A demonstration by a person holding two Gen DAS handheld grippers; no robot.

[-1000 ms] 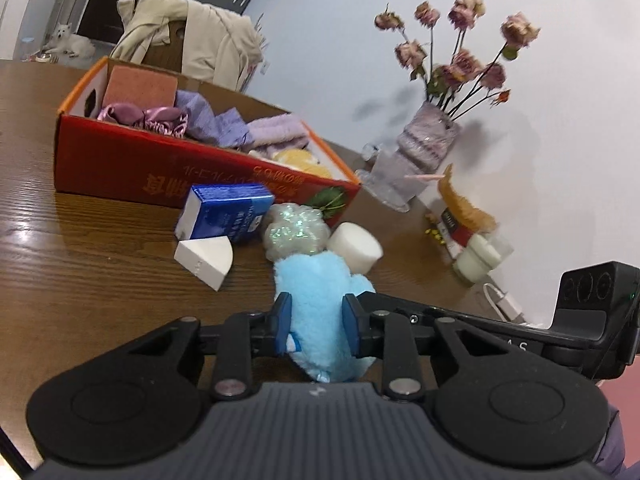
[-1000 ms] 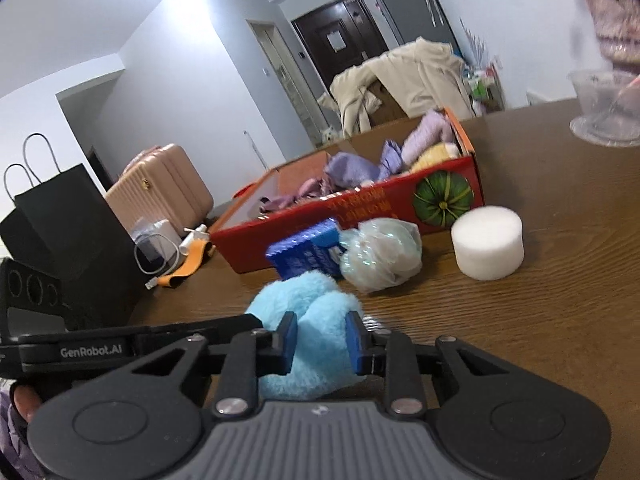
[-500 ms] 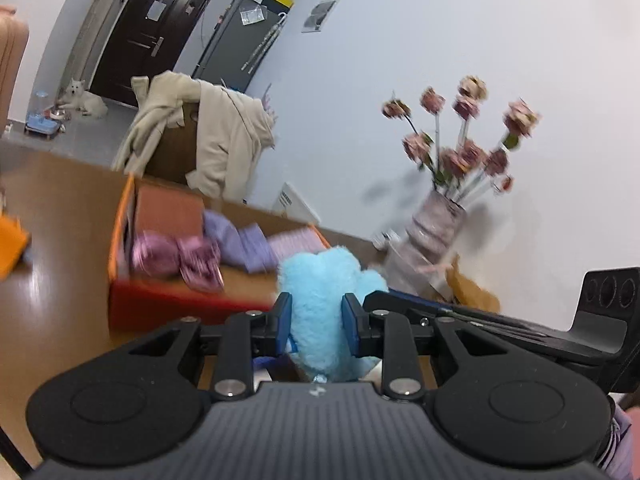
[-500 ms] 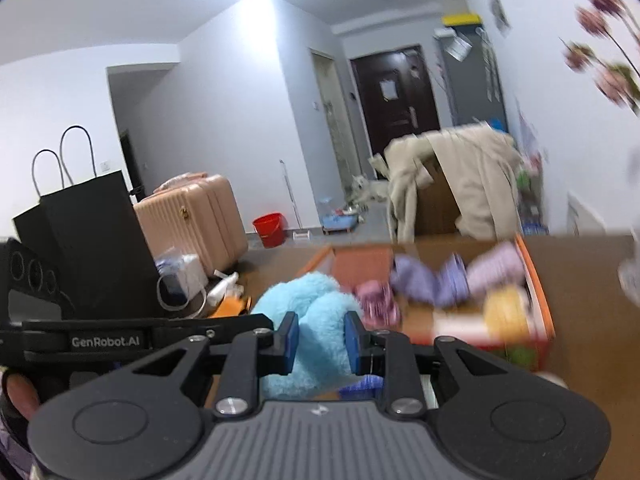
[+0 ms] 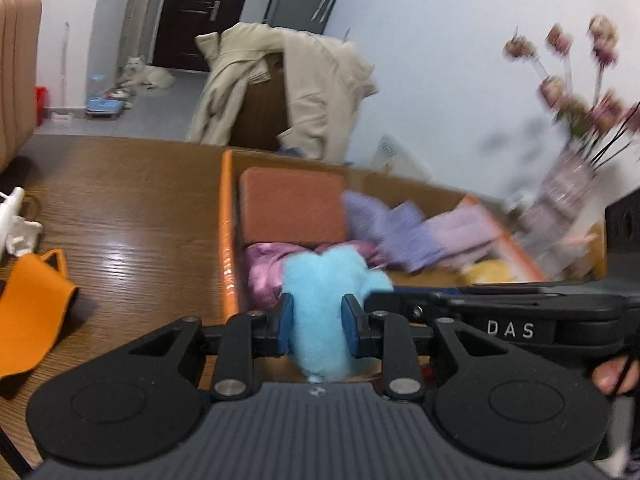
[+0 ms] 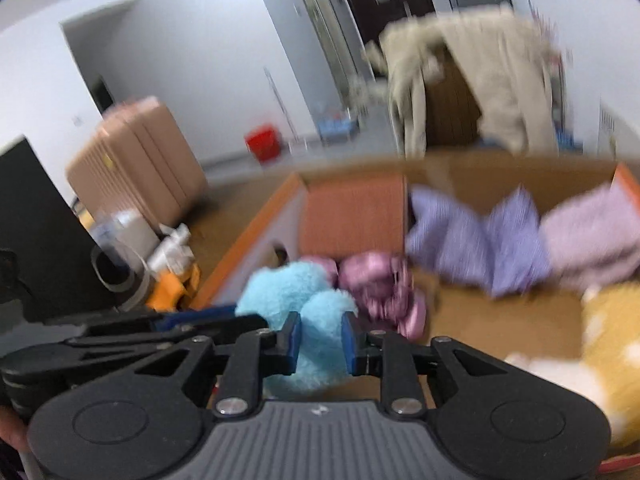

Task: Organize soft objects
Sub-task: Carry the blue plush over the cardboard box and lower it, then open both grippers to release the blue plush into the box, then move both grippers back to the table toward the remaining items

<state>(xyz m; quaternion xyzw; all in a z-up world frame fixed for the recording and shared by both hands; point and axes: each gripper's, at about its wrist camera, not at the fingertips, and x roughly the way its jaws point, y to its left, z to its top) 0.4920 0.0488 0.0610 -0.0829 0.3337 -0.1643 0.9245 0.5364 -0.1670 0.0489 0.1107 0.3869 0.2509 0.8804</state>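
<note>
Over the orange box (image 5: 228, 240), blue plush toy (image 5: 320, 300) sits pinched by both left gripper (image 5: 317, 323) and right gripper (image 6: 320, 339); only right view shows yellow plush (image 6: 612, 332).

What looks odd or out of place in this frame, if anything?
One thing: both grippers clamp the same blue plush toy, the left gripper and the right gripper each shut on it above the orange box. Otherwise the box's cloths lie loosely piled; blur hides finer detail.

Motion blur smears the flowers (image 5: 576, 80) and perhaps a yellow plush (image 6: 608, 332), partly cut off.
</note>
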